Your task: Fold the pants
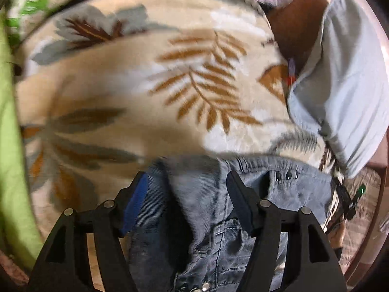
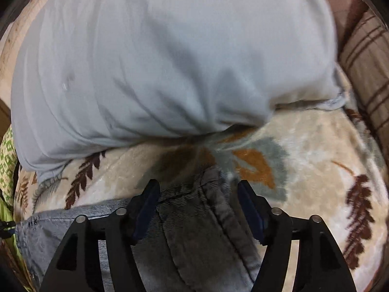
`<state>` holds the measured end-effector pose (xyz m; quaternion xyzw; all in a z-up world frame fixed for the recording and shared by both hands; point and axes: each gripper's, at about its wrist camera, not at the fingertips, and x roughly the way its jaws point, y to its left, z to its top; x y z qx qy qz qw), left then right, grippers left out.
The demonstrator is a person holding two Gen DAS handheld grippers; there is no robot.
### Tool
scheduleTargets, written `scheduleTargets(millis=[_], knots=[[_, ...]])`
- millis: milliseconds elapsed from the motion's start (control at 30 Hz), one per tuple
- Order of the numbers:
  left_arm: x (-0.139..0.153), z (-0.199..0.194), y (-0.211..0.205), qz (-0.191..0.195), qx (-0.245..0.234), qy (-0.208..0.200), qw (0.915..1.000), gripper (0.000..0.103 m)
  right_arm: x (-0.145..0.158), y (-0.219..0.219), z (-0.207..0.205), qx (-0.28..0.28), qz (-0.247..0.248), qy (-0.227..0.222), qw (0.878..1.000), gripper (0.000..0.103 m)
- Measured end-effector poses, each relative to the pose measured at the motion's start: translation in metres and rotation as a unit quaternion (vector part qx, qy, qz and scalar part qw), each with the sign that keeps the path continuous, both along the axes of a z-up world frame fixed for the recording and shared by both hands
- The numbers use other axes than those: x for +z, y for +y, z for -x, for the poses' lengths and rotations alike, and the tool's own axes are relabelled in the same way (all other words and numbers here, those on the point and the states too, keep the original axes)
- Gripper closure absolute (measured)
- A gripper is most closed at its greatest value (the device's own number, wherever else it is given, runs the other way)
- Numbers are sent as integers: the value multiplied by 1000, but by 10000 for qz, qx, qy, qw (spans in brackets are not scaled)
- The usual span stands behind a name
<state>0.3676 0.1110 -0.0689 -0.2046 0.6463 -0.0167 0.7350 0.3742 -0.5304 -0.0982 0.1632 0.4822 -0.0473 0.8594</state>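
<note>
Grey-blue denim pants (image 1: pixel 279 189) lie on a cream leaf-patterned blanket (image 1: pixel 121 85). In the left wrist view my left gripper (image 1: pixel 187 177) is open, its fingers standing wide on either side of a raised fold of the waistband; the fly buttons show at the bottom. In the right wrist view my right gripper (image 2: pixel 198 187) is open too, its fingers straddling a dark seamed part of the pants (image 2: pixel 194 231) near their upper edge. Neither gripper's pads press the cloth.
A pale blue pillow (image 2: pixel 158 60) lies just beyond the pants on the blanket (image 2: pixel 316 158); it also shows at the right of the left wrist view (image 1: pixel 345 85). A green cloth (image 1: pixel 9 146) lies at the left. A brown plaid cloth (image 2: pixel 364 60) is at the right.
</note>
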Motion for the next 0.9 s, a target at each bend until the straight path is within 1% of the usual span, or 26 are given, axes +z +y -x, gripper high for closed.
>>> scheduleTargets(millis=[33, 67, 100, 133, 167, 200, 233, 267, 333, 433, 533, 600, 700, 767, 900], knots=[[-1, 0, -7, -91, -114, -66, 9999, 29, 0, 3, 0, 43, 91, -25, 9999, 33], [0, 1, -11, -124, -169, -152, 9997, 29, 1, 8, 0, 153, 263, -68, 9995, 34], [2, 3, -13, -79, -205, -240, 9995, 29, 1, 11, 0, 201, 371, -44, 9991, 43], [3, 4, -17, 157, -252, -328, 9990, 31, 3, 13, 1, 215, 454, -47, 9987, 52], [5, 5, -20, 294, -278, -379, 9985, 39, 4, 16, 1, 229, 458, -67, 9987, 77], [6, 6, -23, 285, -328, -411, 9982, 66, 7, 18, 3, 249, 428, -79, 9987, 89], [8, 7, -29, 169, -425, -432, 9980, 88, 9, 20, 4, 249, 480, -90, 9985, 89], [11, 9, -37, -138, -558, -487, 9972, 94, 13, 23, 7, 273, 600, -127, 9977, 89], [18, 13, -47, -574, -687, -667, 9937, 101, 22, 30, 14, 301, 774, -240, 9963, 89], [35, 25, -54, -973, -731, -1023, 9873, 102, 41, 31, 30, 204, 790, -500, 9954, 90], [54, 38, -54, -1225, -750, -1326, 9807, 102, 55, 30, 45, 154, 758, -604, 9952, 90], [63, 44, -56, -1332, -776, -1482, 9769, 102, 66, 32, 59, 135, 785, -697, 9944, 90], [81, 58, -62, -1547, -842, -1764, 9684, 102, 76, 29, 76, 70, 799, -815, 9934, 90], [94, 71, -68, -1636, -880, -1957, 9629, 102, 86, 28, 87, 4, 742, -926, 9929, 90], [119, 105, -74, -1741, -1007, -2337, 9513, 102, 108, 30, 123, -90, 685, -1116, 9914, 90]])
